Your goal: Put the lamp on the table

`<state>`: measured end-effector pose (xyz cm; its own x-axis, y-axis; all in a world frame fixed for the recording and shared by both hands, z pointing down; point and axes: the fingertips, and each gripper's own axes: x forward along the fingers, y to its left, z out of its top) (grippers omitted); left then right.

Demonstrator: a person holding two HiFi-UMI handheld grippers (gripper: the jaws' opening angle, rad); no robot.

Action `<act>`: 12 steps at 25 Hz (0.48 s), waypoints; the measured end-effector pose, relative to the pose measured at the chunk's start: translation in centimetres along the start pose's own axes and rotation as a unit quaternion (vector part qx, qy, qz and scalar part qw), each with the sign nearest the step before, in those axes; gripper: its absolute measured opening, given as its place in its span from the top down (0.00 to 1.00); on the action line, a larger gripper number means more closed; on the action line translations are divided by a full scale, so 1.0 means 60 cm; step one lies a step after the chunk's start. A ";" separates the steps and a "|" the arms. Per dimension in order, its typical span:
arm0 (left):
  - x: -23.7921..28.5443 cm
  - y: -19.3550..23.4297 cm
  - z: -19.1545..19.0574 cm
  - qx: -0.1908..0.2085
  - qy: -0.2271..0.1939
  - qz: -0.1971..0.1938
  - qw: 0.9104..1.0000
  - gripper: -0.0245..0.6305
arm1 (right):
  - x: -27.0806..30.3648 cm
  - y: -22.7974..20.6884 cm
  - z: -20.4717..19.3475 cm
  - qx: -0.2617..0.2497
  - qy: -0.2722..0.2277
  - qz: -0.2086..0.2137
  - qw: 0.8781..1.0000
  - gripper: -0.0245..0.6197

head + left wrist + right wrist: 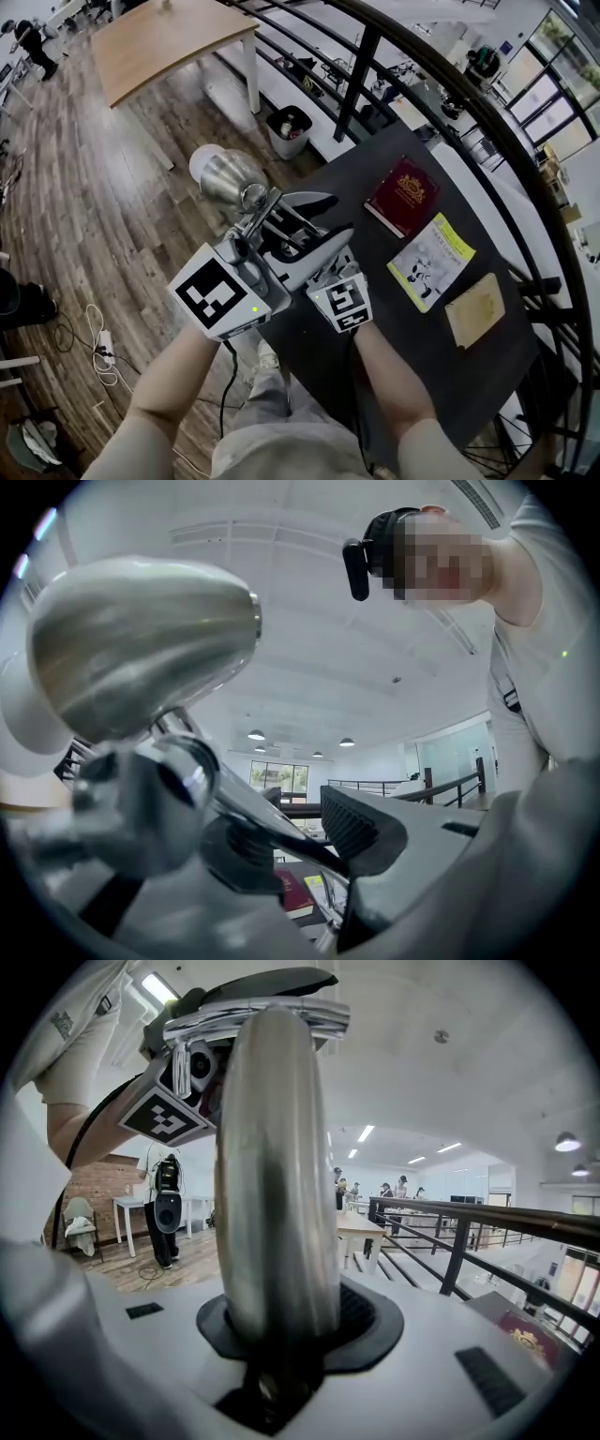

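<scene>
Left gripper (251, 234): light-grey shell, black ribbed pad (349, 819), black-and-white marker cube (220, 295), green LED (254, 309), black cable (228, 375). Right gripper (314, 246): same build. Person: white short sleeve (75, 1054), light-grey trousers (272, 408), black head camera (361, 550).

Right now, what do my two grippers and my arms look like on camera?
The left gripper and right gripper are smooth white-grey shells with black ribbed pads. Each carries a white cube with black square markers; the left cube has a small green light, and a black cable hangs below it. Forearms are bare under a white short-sleeved shirt.
</scene>
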<state>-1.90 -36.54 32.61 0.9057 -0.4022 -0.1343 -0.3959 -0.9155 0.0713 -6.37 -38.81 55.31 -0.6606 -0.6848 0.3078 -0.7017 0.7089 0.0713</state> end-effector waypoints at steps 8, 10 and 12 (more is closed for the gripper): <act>0.012 0.074 -0.061 -0.015 0.010 0.030 0.999 0.79 | 0.060 -0.031 -0.047 0.007 0.016 0.016 1.000 0.76; 0.016 0.083 -0.073 -0.018 0.014 0.032 0.999 0.79 | 0.069 -0.035 -0.057 0.009 0.019 0.021 1.000 0.76; 0.019 0.092 -0.087 -0.021 0.021 0.036 0.999 0.79 | 0.076 -0.038 -0.070 0.012 0.024 0.025 0.999 0.76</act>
<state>-2.23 -41.98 38.03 0.8807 -0.4658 -0.0854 -0.4549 -0.8822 0.1215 -6.67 -42.85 60.54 -0.6818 -0.6392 0.3558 -0.6745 0.7376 0.0326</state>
